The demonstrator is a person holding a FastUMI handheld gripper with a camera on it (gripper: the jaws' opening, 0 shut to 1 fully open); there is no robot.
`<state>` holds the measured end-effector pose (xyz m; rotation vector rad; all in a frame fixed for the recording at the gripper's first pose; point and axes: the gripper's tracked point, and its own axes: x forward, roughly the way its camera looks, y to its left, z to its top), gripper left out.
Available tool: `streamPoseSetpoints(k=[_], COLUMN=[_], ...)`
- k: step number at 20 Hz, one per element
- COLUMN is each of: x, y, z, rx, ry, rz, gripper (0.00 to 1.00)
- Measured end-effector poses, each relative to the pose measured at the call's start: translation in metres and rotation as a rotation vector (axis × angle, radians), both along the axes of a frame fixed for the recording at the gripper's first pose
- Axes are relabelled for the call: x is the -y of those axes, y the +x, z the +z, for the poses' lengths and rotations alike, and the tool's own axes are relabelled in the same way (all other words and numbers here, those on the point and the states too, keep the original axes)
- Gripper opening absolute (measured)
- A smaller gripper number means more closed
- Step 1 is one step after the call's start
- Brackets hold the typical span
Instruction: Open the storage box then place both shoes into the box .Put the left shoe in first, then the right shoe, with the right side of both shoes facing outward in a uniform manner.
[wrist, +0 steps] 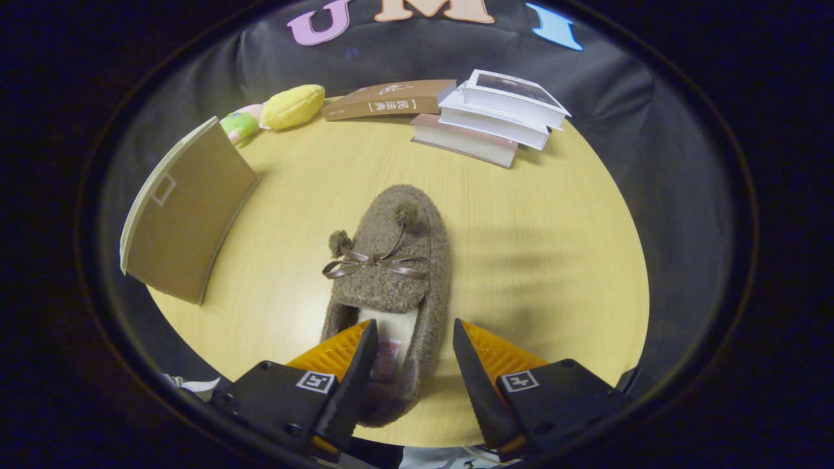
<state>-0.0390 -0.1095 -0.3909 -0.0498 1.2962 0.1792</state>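
Gripper (414,339) fingers apart, straddling the heel end of the brown slipper (391,273) on the worktop (534,260). Toe pointing straight ahead, away from the fingers, toward the books (488,117).

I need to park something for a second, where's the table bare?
Bare tabletop lies beside the brown slipper, away from the cardboard lid. A narrower strip runs between slipper and lid. The stacked books and plush toy crowd the far edge. The open gripper straddles the slipper's heel.
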Motion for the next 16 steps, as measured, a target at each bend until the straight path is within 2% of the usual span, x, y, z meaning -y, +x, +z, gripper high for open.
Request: streamPoseSetpoints(k=[4, 6, 11, 16], x=[0.007, 0.009, 0.010, -0.001], y=[0.000, 0.000, 0.002, 0.003], z=[-0.004, -0.005, -0.002, 0.014], rx=[-0.035, -0.040, -0.046, -0.051], ry=[0.007, 0.002, 0.023, 0.096], rz=[-0.041, -0.047, -0.136, -0.215], gripper=[0.26, 0.26, 0.04, 0.04])
